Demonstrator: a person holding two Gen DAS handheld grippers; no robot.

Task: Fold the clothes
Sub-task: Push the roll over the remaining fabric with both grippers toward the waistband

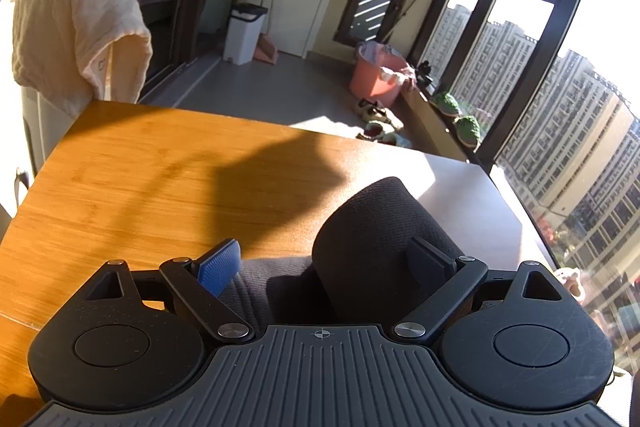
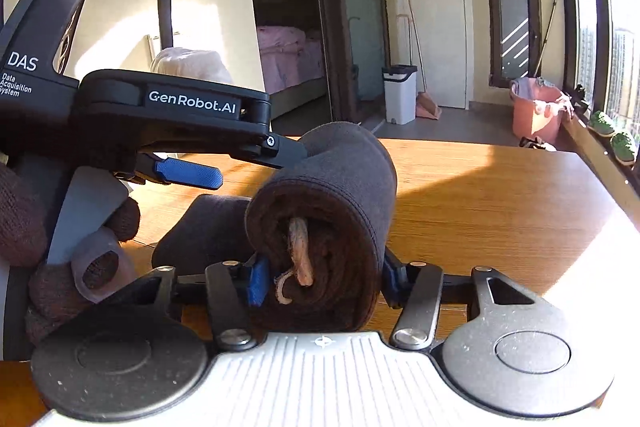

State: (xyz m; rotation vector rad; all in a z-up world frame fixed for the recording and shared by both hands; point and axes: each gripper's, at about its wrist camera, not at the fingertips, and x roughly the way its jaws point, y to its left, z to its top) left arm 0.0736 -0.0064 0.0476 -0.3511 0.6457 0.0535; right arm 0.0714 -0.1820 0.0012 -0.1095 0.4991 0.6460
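**Q:** Where is the garment located, and in what form?

**A:** The dark garment [image 2: 320,219] is rolled into a thick bundle, its open end facing the right wrist camera, with a pinkish tag [image 2: 299,251] protruding from the core. It rests on the wooden table [image 2: 480,211], toward the near edge.

**Q:** What is the state of each claw?

**A:** The right gripper [image 2: 320,281] is clamped on the roll; its blue pads [image 2: 258,283] press both sides of the bundle's end. The left gripper [image 1: 324,263] has its jaws apart. One black finger [image 1: 430,259] lies against the raised fold of the roll [image 1: 380,239], while the blue pad [image 1: 220,267] stands clear of the fabric. A gloved hand [image 2: 44,251] grips the left unit's handle.

**Q:** What surrounds the table?

**A:** A cream towel [image 1: 76,31] hangs beyond the far left corner. A white bin [image 2: 400,93] and a pink bucket [image 2: 536,111] stand on the floor beyond the far edge.
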